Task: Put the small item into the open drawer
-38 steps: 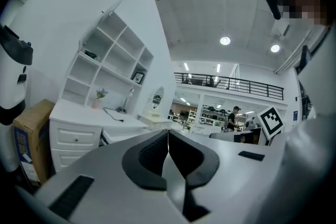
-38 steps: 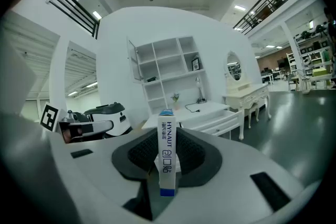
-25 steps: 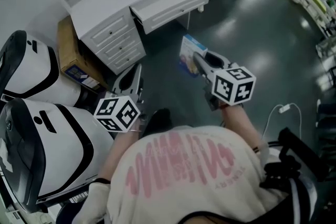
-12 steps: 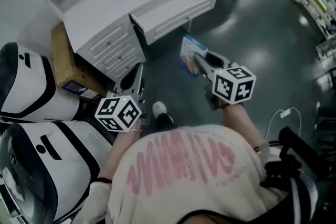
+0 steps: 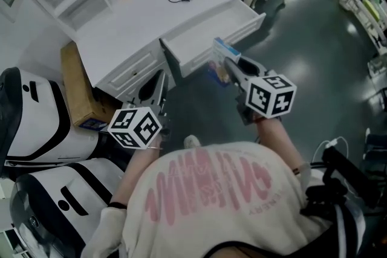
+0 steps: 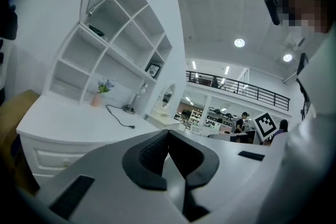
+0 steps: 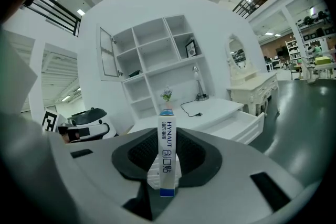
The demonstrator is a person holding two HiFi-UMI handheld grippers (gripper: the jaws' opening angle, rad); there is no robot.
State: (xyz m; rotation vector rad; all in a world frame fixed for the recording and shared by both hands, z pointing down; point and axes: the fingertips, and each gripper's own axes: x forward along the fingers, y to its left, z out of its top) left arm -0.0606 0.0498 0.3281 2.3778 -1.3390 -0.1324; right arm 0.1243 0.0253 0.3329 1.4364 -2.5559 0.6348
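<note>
- Head view: R gripper [image 5: 228,64] clamps thin white-and-blue cardboard box [image 5: 216,57], carried in air in front of open white drawer [image 5: 213,26] of white desk [image 5: 139,15], not yet over it. L gripper [image 5: 158,86] hangs lower, beside desk.
- L gripper view: jaws together, nothing betw. them.
- R gripper view: pads press box's flat sides; most of box projects past tips. Risk: box pivots or slips w/ a jolt, or clips drawer front if brought in too low.

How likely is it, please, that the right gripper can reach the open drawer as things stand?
Probably yes. The right gripper, shut on the small box, hangs just in front of the open drawer, and nothing visible stands between them.
</note>
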